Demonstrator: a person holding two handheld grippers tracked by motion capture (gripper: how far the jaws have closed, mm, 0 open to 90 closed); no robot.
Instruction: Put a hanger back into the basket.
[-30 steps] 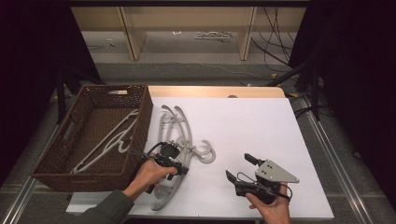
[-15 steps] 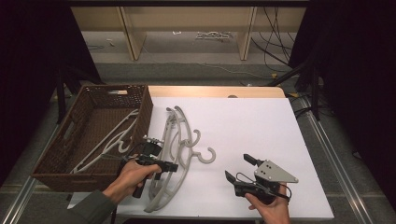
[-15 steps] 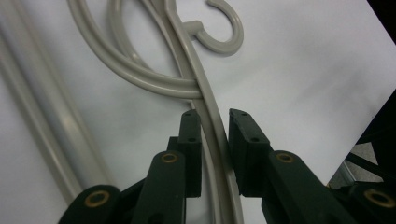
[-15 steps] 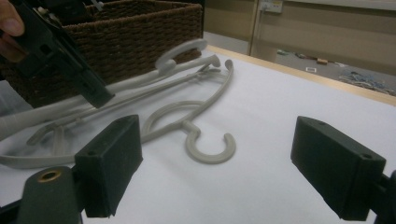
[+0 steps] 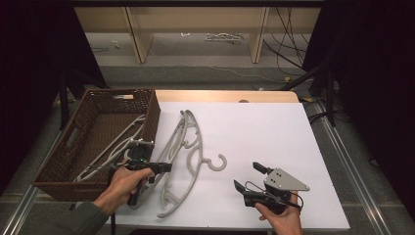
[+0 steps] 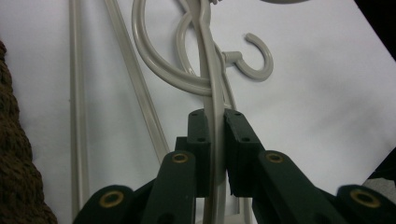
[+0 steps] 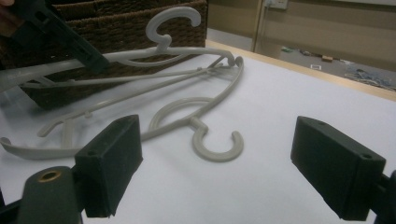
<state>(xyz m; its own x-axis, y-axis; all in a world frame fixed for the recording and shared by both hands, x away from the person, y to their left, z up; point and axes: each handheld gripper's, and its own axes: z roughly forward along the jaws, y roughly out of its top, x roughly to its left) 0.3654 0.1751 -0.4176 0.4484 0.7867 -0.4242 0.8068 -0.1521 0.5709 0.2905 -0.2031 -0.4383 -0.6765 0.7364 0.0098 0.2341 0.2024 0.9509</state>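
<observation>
Left gripper (image 5: 164,167) sits at lower left of the high view, just beside the right wall of the wicker basket (image 5: 58,164); its jaws have just been closing and now pinch the thin arm of a pale plastic hanger (image 6: 212,100), plain in the left gripper view, where the bar runs up between the two pads. In the high view that held hanger (image 5: 169,147) lies slanted from lower left toward the basket's near corner, one end seemingly lifted off the white tabletop (image 5: 274,132). A second hanger (image 5: 198,156) lies tangled with it at centre frame, hook open to the right. More hangers (image 5: 110,147) already rest inside the basket. Right gripper (image 5: 247,178) waits at lower right, jaws spread wide, nothing between them; its own view shows both pads apart with the loose hanger's hook (image 7: 219,142) lying flat beyond. Step in hand, by my reading: grasp made, hanger about to be carried into the basket. The next move calls for a lift high enough to clear the rim, then a swing left, and for teasing the held hanger free of its neighbour, since the two overlap near the hooks and could drag together. Hard to make out: exactly where the two hangers cross in the high view, and possibly a third thin bar in the tangle. The basket's near wall hides the lower ends of the hangers inside.
</observation>
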